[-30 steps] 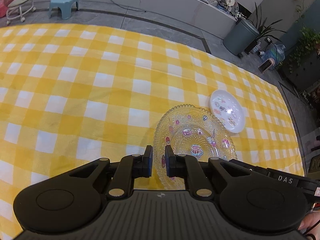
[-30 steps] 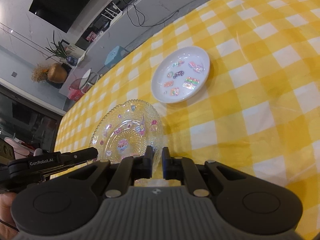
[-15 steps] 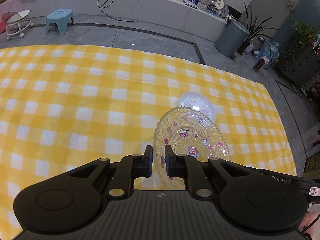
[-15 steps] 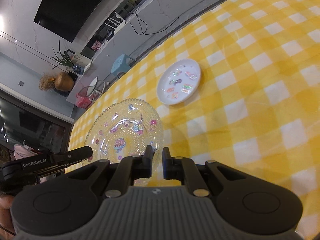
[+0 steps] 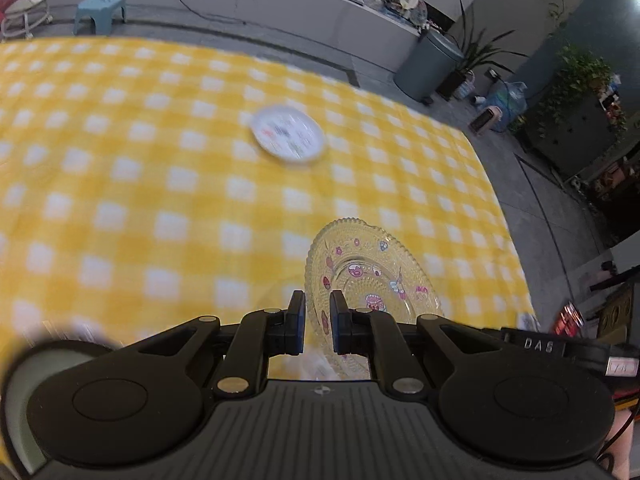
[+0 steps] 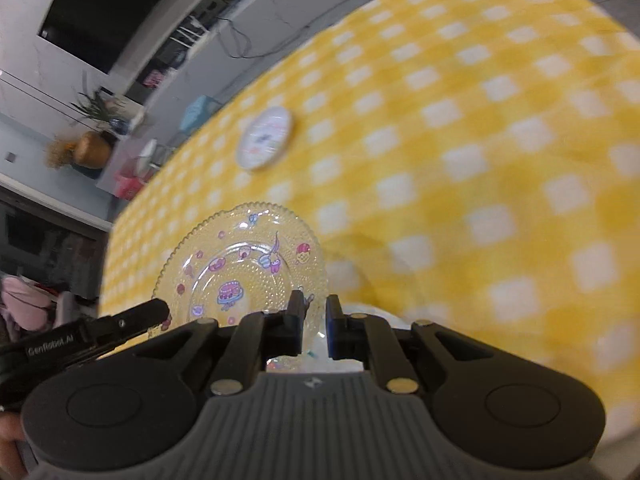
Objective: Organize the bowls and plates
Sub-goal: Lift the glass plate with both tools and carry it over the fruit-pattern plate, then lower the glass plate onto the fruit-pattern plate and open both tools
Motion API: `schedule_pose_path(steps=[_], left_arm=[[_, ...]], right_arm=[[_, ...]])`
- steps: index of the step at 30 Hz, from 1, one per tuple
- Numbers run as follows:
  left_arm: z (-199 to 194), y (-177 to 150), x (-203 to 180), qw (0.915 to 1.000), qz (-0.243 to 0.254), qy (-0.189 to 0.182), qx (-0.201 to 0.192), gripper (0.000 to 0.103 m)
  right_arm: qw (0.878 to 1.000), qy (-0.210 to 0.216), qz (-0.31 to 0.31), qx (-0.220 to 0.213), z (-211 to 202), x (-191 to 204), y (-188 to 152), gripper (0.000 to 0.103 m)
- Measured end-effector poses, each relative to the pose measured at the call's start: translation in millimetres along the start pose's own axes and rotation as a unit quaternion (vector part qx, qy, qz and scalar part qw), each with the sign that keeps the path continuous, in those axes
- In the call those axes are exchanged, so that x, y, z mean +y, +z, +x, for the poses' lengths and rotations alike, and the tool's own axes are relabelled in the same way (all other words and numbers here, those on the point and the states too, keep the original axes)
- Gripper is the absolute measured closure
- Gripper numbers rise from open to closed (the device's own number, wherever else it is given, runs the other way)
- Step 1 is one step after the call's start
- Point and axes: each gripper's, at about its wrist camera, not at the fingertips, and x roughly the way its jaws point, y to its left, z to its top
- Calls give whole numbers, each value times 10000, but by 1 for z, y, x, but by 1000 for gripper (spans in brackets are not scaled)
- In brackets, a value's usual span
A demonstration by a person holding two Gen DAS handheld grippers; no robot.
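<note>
Both grippers clamp one glass plate (image 5: 372,280) by opposite rims, lifted above the table (image 5: 120,184): left gripper (image 5: 317,326) low centre in its view, right gripper (image 6: 313,324) likewise. A white plate (image 5: 288,134) lies upper centre, well apart.

Small plate (image 5: 287,137) on tablecloth (image 5: 120,184), beyond glass plate (image 5: 370,280)

Motion blur smears the white plate (image 5: 287,138) and checked cloth (image 5: 120,184) — the plate's decals unreadable.
</note>
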Motion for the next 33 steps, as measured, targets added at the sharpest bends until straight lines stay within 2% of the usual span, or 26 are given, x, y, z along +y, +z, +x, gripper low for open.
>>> schedule_pose_path(steps=[4, 6, 8, 11, 21, 33], left_arm=[[10, -34, -8, 9997, -208, -137, 41, 90], [16, -47, -8, 9990, -357, -241, 152, 90], [21, -60, -10, 9987, -434, -193, 192, 90], [25, -71, -6, 9984, -526, -100, 176, 90], [28, -86, -6, 9989, -436, 155, 46, 90], [30, -94, -6, 9993, -191, 308, 57, 90]], right_arm=[[9992, -385, -90, 101, -21, -13, -9, 94], [9970, -706, -261, 184, -25, -13, -13, 94], [9948, -908, -364, 294, -25, -17, -19, 94], [9931, -992, -461, 430, -19, -17, -24, 94], [9803, -1434, -1066, 847, 6, -1, -30, 95], [9700, -1727, -1345, 1055, 16, 10, -36, 101]])
